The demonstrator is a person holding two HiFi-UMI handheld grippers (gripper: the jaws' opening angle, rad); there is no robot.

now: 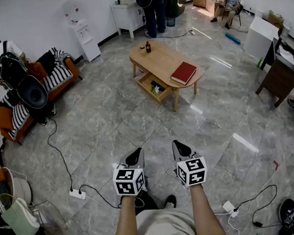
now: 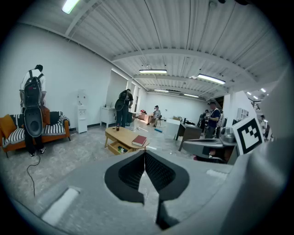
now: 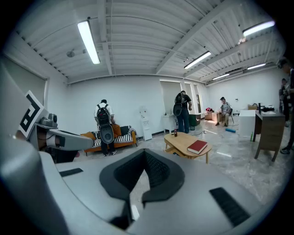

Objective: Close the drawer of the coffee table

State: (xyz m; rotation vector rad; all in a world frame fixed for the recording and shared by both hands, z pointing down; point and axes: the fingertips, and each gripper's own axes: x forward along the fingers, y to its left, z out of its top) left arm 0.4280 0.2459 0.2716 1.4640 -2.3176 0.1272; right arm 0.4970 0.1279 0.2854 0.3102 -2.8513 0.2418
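Note:
The oval wooden coffee table stands far ahead on the grey tiled floor. Its drawer hangs pulled out on the near left side, with small items inside. A red book lies on the tabletop and a small dark bottle stands at its far end. My left gripper and right gripper are held side by side low in the head view, well short of the table. Both are shut and empty. The left gripper view shows the table and drawer beyond the left gripper. The right gripper view shows the table past the right gripper.
Cables and power strips lie on the floor near my feet. An orange striped sofa with a person carrying a backpack is at the left. A dark desk stands at the right. A person stands beyond the table.

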